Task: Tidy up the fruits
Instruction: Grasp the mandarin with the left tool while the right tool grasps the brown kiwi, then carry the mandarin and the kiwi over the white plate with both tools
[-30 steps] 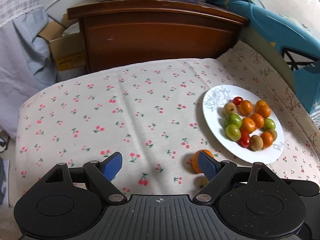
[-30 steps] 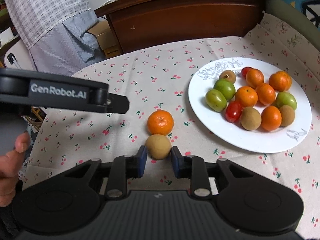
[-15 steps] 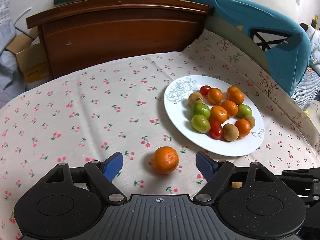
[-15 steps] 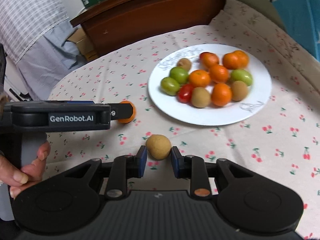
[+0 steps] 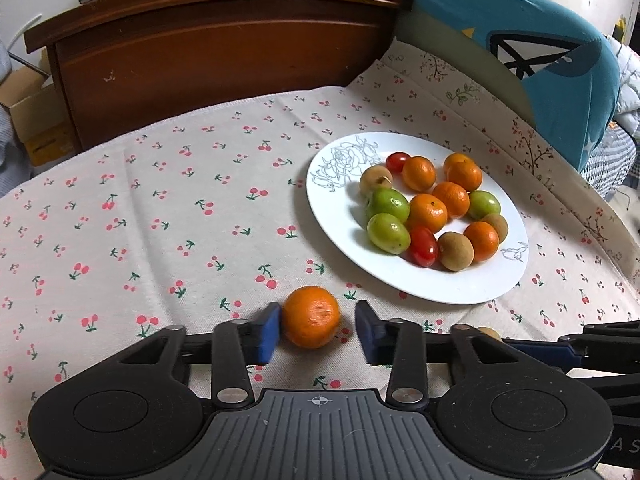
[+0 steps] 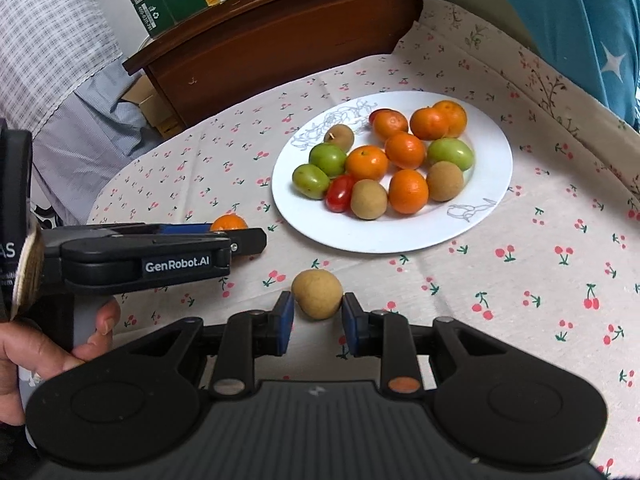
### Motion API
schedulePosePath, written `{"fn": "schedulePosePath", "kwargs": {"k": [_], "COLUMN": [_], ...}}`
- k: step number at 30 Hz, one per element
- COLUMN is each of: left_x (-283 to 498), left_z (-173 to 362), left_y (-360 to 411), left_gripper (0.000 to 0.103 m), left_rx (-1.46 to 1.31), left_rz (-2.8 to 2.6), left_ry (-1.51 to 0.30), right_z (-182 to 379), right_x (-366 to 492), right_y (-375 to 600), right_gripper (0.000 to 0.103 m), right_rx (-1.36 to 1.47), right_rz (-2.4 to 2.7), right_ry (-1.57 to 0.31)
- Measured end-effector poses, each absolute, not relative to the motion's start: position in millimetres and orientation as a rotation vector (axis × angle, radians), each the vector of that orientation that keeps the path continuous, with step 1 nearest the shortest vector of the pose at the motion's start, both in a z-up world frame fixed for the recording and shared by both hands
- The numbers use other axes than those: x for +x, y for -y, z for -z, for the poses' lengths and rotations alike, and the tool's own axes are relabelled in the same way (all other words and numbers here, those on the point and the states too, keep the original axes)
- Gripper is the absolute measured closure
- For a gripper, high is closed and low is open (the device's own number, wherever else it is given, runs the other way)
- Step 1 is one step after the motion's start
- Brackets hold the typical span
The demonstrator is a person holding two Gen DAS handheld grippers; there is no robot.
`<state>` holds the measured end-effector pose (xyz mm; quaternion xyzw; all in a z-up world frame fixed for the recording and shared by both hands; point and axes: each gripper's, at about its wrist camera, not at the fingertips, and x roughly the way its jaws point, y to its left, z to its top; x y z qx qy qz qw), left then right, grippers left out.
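A white plate (image 5: 340, 236) (image 6: 492, 184) holds several oranges, green fruits, brown fruits and red tomatoes. A loose orange (image 5: 311, 322) (image 6: 229, 223) lies on the cherry-print cloth, between the fingers of my left gripper (image 5: 316, 334). The left pad touches it and a small gap shows at the right pad. My right gripper (image 6: 316, 318) is shut on a brown fruit (image 6: 317, 294) (image 5: 489, 333), low over the cloth in front of the plate. The left gripper body (image 6: 160, 256) shows at the left of the right wrist view.
A dark wooden headboard (image 5: 224, 52) stands behind the table. A blue-covered chair (image 5: 540, 60) is at the right. Cardboard boxes (image 5: 24, 112) and a checked cloth (image 6: 52, 40) are at the left. The table edge curves along the right side.
My left gripper has moved up to the loose orange and narrowed around it. My right gripper has kept hold of the brown fruit and shifted it rightward in front of the plate.
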<state>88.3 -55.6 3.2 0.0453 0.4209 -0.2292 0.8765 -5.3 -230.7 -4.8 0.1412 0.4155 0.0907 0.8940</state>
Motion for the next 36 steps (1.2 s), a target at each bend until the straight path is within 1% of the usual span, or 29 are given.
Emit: {"fn": "schedulePosePath", "kwargs": {"k": [2, 9, 16, 28, 36], "left_x": [87.7, 85.0, 79.6, 77.9, 88.6], "left_z": [-2.9, -6.1, -23.7, -61.3, -74.1], "left_y": [55.6, 53.0, 43.3, 46.8, 61.9], "left_gripper": [0.074, 0.075, 0.075, 0.075, 0.075], "left_rx": [0.098, 0.085, 0.042, 0.016, 0.018], "left_rz": [0.479, 0.475, 0.459, 0.486, 0.535], "left_ry": [-0.873, -0.867, -0.831, -0.723, -0.681], "right_z": [4.8, 3.6, -4.2, -41.6, -58.6], "right_x": [-5.2, -5.7, -6.8, -4.1, 9.2], "right_y": [230.7, 231.5, 234.5, 255.7, 277.4], "right_gripper": [0.077, 0.077, 0.077, 0.077, 0.077], "right_rx": [0.294, 0.298, 0.319, 0.37, 0.408], "right_rz": [-0.187, -0.186, -0.192, -0.184, -0.156], "right_ry": [-0.861, -0.856, -0.832, -0.709, -0.661]}}
